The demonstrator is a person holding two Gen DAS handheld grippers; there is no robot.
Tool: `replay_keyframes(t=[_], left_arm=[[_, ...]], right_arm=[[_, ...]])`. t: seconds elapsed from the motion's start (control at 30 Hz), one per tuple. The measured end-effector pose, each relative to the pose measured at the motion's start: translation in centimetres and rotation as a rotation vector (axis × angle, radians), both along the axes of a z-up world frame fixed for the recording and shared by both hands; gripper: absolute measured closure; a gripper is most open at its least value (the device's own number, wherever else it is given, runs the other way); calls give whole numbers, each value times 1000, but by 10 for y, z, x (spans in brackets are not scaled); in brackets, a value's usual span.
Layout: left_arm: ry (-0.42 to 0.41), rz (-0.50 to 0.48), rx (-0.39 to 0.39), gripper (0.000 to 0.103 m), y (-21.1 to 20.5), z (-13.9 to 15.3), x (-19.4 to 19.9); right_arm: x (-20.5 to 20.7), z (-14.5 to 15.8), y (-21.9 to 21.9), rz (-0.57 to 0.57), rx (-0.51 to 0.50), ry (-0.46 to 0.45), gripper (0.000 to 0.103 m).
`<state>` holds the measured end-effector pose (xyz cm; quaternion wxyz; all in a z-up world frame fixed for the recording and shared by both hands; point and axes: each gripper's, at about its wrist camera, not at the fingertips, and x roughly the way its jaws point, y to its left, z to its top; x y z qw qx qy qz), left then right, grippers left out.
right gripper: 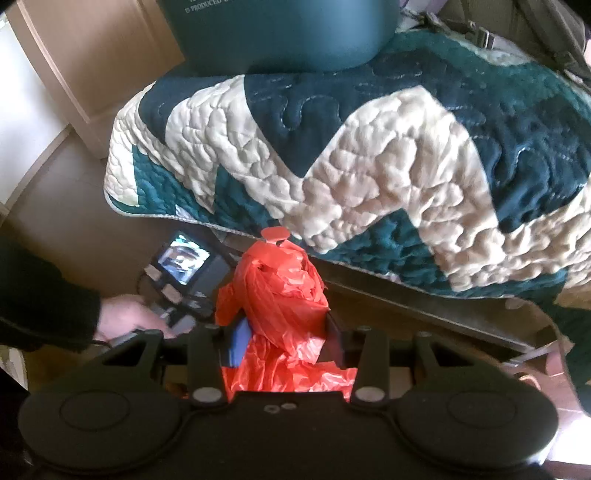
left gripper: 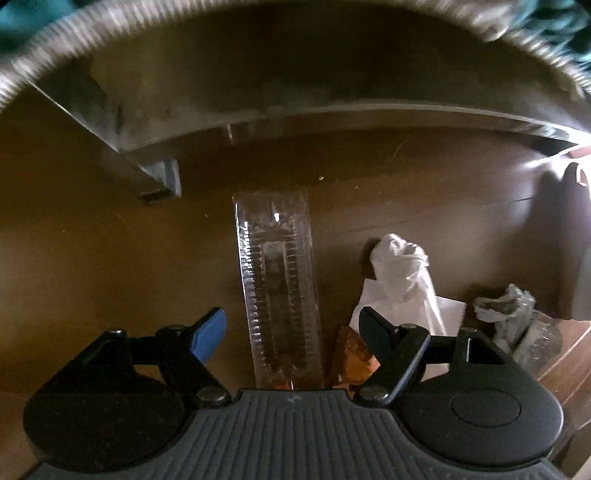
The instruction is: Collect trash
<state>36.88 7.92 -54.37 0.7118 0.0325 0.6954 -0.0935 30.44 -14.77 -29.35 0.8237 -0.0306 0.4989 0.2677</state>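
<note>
In the left wrist view a long clear plastic tray (left gripper: 277, 280) lies on the brown floor, running away from me between the fingers of my left gripper (left gripper: 293, 328). The jaws stand wide open and the pads do not touch the tray. Beside the right finger lie an orange wrapper (left gripper: 351, 354), a crumpled white tissue (left gripper: 402, 269) and a crumpled grey plastic scrap (left gripper: 509, 314). In the right wrist view my right gripper (right gripper: 284, 332) is shut on a bunched orange-red plastic bag (right gripper: 280, 295), which rises between the fingers and hides the floor behind it.
A bed frame (left gripper: 332, 110) with a metal leg (left gripper: 159, 177) spans the floor just beyond the tray. A green and cream quilt (right gripper: 369, 166) hangs over the bed, with a teal box (right gripper: 280, 33) on top. A hand (right gripper: 125, 317) holds the left gripper low on the left.
</note>
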Motion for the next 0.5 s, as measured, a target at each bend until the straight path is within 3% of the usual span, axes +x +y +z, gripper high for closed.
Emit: replay_keyframes(t=[0.33,0.37,0.43,0.5], left_arm=[[63,39,87,26,-9,-56,12],[65,40,93,29,-12,-61,12],[76,36,98,54,-17,-66,13],[75,42,93,58,-19,-68,12]], right_arm=[[3,-14,1,7,12,39,61],[3,-15,1,9,10,41,61],[3,-17,3,14,3,37,61],[2,-18,3,18,-2,29,61]])
